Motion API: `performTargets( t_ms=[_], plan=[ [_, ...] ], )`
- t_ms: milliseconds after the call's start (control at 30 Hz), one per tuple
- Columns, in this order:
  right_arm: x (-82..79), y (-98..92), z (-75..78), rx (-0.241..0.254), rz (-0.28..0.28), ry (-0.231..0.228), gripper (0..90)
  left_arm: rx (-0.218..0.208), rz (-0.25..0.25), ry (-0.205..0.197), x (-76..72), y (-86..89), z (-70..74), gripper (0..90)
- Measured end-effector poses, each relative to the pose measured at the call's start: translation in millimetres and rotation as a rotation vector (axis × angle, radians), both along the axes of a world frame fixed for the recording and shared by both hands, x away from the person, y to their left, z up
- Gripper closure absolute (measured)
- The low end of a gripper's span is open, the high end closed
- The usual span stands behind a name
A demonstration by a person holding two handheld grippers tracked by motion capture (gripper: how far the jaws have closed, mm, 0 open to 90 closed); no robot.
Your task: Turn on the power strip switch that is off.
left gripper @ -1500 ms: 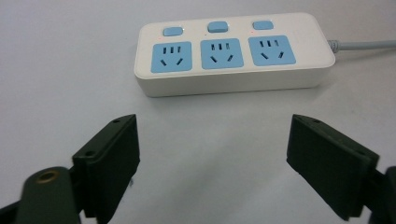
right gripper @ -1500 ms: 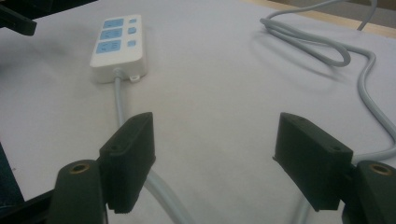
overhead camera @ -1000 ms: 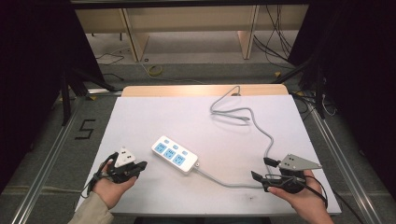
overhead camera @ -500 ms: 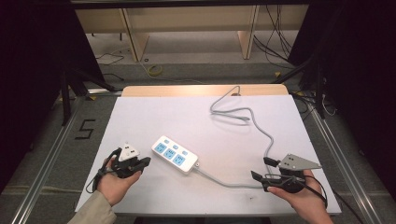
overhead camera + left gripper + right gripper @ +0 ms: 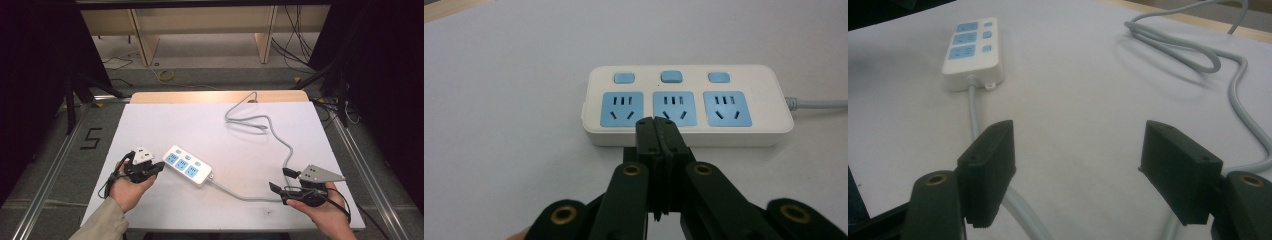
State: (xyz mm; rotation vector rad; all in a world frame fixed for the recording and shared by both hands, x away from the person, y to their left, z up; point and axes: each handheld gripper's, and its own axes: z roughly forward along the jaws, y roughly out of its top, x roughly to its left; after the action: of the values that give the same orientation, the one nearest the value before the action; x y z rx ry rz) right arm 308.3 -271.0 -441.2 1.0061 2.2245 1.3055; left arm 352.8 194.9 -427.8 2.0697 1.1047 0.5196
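A white power strip [image 5: 187,165] with three blue sockets and three blue buttons lies left of the table's middle. Its grey cable [image 5: 260,125] loops to the far edge and back. My left gripper [image 5: 156,167] is shut with nothing between its jaws, just left of the strip's end. In the left gripper view its closed tips [image 5: 657,125] point at the middle socket of the strip [image 5: 684,105]. My right gripper [image 5: 281,181] stands open near the front right, over the cable. In the right gripper view the wide jaws [image 5: 1083,165] frame bare table, the cable [image 5: 975,120] passes under one jaw, and the strip [image 5: 970,47] lies farther off.
The white table top [image 5: 165,120] has a wooden strip [image 5: 200,96] along its far edge. Metal rails [image 5: 55,165] run along both sides, with a "5" marked on the floor [image 5: 91,138] at left. Wooden shelving legs [image 5: 142,42] and loose wires lie beyond the table.
My left gripper, still shut, has moved right and slightly up, closer to the power strip's near end. The right gripper has kept still.
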Motion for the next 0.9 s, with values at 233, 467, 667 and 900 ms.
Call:
performTargets(
  t_ms=[233, 467, 667, 900],
  plan=[
    [0.6, -0.1, -0.8, 0.001, -0.003, 0.004, 30.1, -0.011, 0.003, 0.009, 6.1, -3.1, 2.9, 89.8],
    [1.0, -0.3, -0.5, 0.001, -0.009, 0.001, 30.2, -0.008, 0.005, 0.041, 10.9, -7.2, 4.1, 89.8],
    [1.0, 0.2, -0.7, 0.007, -0.009, 0.003, 30.1, -0.005, -0.011, 0.067, 17.4, -15.4, 3.7, 89.8],
    [1.6, 0.1, -1.2, 0.016, -0.009, 0.011, 30.2, 0.002, -0.023, 0.088, 26.6, -24.7, 4.1, 89.8]
  ],
)
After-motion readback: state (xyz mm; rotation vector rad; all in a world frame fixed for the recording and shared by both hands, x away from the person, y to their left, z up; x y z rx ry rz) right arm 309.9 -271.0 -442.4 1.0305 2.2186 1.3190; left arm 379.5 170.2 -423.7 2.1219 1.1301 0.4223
